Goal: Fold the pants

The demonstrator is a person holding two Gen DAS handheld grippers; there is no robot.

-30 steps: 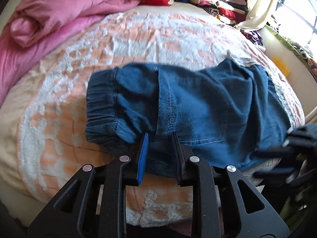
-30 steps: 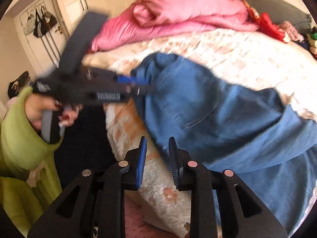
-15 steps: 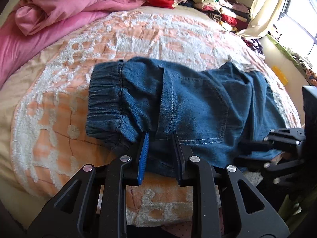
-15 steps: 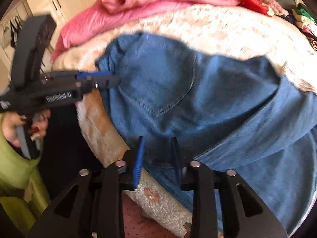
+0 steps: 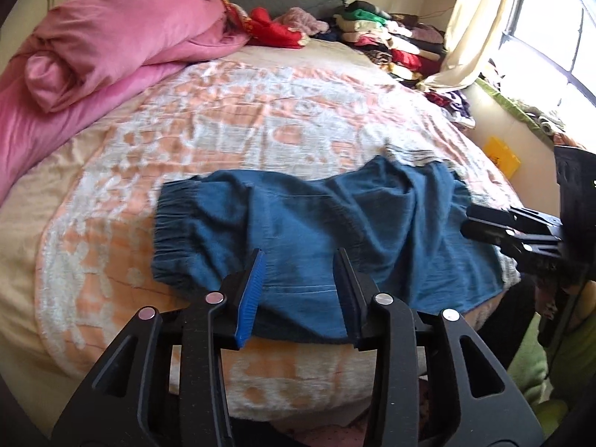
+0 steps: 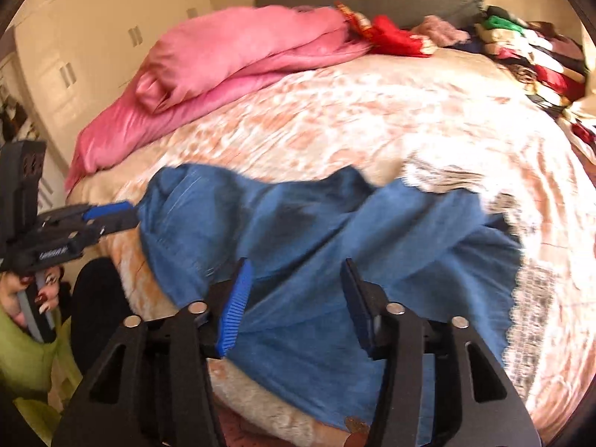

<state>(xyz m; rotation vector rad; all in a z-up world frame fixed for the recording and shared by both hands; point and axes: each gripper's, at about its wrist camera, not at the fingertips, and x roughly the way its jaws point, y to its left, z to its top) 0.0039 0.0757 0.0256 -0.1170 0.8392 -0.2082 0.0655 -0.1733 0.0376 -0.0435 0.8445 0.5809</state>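
On the bed [image 5: 208,123], near its front edge, the blue denim pants [image 5: 320,231] lay folded into a broad, rumpled slab. Elastic waistband [image 5: 175,231] gathered at the left end in the left wrist view; stitched seam lines ran across the upper layer. In the right wrist view the cloth [image 6: 298,246] showed deep creases and a lower layer spreading toward the front edge of the bed, with a strip of patterned lace-edged fabric [image 6: 529,290] beside its right margin. Both views blurred, so fine stitching could not be read.

No containers were seen; a pink quilt [image 5: 111,48] was heaped at the far left of the bed and a stack of folded clothes [image 5: 387,41] sat at the far right corner.

Left gripper [image 5: 300,294]: jaws had just been opening, parted and released, the near hem of the pants lying between them with no pad pressing on it. Right gripper [image 6: 294,298]: jaws had likewise just been opening, standing wider, released, with denim below and between them but not pinched. From the right wrist view the left gripper [image 6: 111,212] pointed at the waistband end, its tip just beside the cloth, held by a hand [image 6: 22,298] in a green sleeve.
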